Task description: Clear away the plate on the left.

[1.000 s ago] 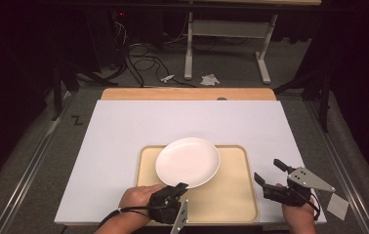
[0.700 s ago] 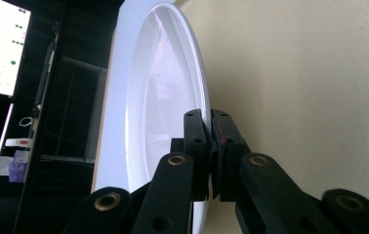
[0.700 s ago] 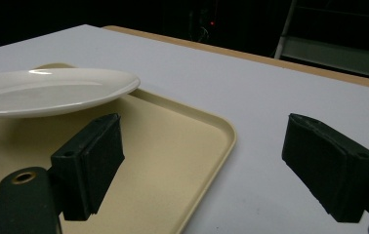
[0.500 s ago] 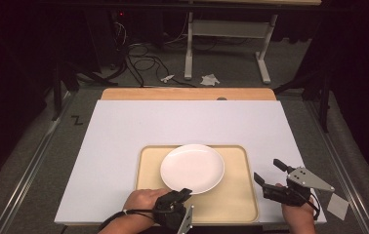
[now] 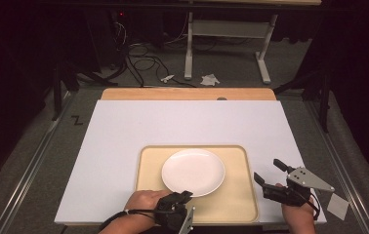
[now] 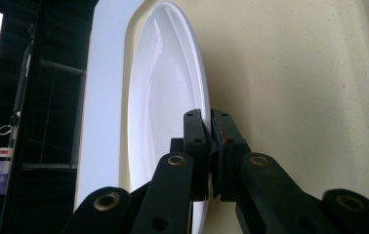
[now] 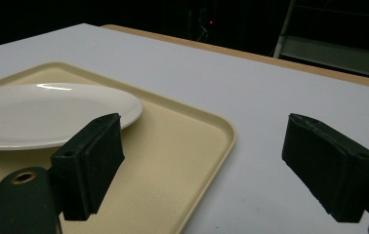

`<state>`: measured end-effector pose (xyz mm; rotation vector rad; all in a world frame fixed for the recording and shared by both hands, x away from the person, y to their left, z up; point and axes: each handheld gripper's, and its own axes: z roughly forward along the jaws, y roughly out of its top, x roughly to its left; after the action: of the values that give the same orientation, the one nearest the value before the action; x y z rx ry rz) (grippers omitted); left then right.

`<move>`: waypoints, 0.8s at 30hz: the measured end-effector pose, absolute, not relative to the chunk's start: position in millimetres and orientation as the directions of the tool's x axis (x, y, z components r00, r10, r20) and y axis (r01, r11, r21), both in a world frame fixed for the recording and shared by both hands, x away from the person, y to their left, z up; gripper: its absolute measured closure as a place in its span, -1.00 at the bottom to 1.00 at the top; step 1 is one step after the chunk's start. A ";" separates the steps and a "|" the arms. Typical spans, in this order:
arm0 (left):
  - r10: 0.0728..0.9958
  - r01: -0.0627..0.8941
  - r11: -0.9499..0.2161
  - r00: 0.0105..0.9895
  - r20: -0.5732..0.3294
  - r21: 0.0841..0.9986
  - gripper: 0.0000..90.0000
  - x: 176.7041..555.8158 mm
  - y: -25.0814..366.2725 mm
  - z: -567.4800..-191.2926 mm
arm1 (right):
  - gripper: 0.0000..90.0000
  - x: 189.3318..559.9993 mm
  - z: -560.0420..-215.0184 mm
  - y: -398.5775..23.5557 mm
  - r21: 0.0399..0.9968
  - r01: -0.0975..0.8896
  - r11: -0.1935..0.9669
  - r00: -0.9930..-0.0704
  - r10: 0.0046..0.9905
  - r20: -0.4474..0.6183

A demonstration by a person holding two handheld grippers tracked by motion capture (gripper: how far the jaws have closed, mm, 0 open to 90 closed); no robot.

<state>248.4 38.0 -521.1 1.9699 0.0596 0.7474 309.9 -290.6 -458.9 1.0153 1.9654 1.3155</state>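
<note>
A white round plate (image 5: 193, 171) lies over the middle of a beige tray (image 5: 241, 202) near the table's front edge. My left gripper (image 5: 185, 196) is shut on the plate's near rim. In the left gripper view the two jaws pinch the rim of the plate (image 6: 163, 97) at the left gripper (image 6: 211, 141), with the tray (image 6: 295, 87) behind it. My right gripper (image 5: 266, 169) hovers open just past the tray's right edge, holding nothing. In the right gripper view, the right gripper (image 7: 207, 165) spans the tray's corner (image 7: 192, 141), and the plate (image 7: 51, 114) is to its left.
The white table top (image 5: 187, 122) stretches behind the tray, with a wooden strip (image 5: 187, 93) along its far edge. A small white paper square (image 5: 339, 205) lies off the table's right front corner. Cables and a desk frame are on the floor beyond.
The plate has shifted slightly right and toward the person, settling lower over the tray, with the left gripper moving along with it. The right gripper has stayed put.
</note>
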 end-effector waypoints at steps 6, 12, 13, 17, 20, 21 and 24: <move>0.339 -0.257 -0.514 0.816 0.469 0.818 0.93 247.9 37.3 -522.6 | -0.64 309.5 -459.7 -290.6 0.930 0.285 0.230 -0.557 0.829 -0.035; 0.332 -0.243 -0.505 0.831 0.446 0.828 0.93 245.8 38.2 -523.8 | -0.64 310.4 -460.7 -291.7 0.929 0.294 0.223 -0.553 0.833 -0.024; 0.332 -0.241 -0.505 0.832 0.444 0.829 0.92 245.7 38.2 -523.9 | -0.64 310.4 -460.7 -291.8 0.929 0.294 0.223 -0.553 0.833 -0.025; 0.335 -0.218 -0.503 0.843 0.421 0.836 0.91 246.4 39.3 -522.8 | -0.64 309.2 -459.5 -292.1 0.932 0.287 0.221 -0.552 0.833 -0.028; 0.336 -0.210 -0.504 0.846 0.414 0.838 0.89 246.5 40.3 -523.3 | -0.64 309.5 -459.7 -292.0 0.931 0.290 0.223 -0.550 0.835 -0.029; 0.337 -0.206 -0.502 0.848 0.409 0.840 0.89 246.5 40.2 -523.3 | -0.64 309.8 -459.8 -291.9 0.930 0.292 0.223 -0.549 0.835 -0.027; 0.350 -0.184 -0.494 0.853 0.388 0.850 0.87 246.6 39.8 -523.1 | -0.64 309.9 -459.9 -291.4 0.929 0.293 0.226 -0.549 0.836 -0.031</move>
<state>246.6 39.8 -523.1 1.9879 0.1216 0.6449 309.9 -291.4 -459.9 1.0346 1.9654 1.3101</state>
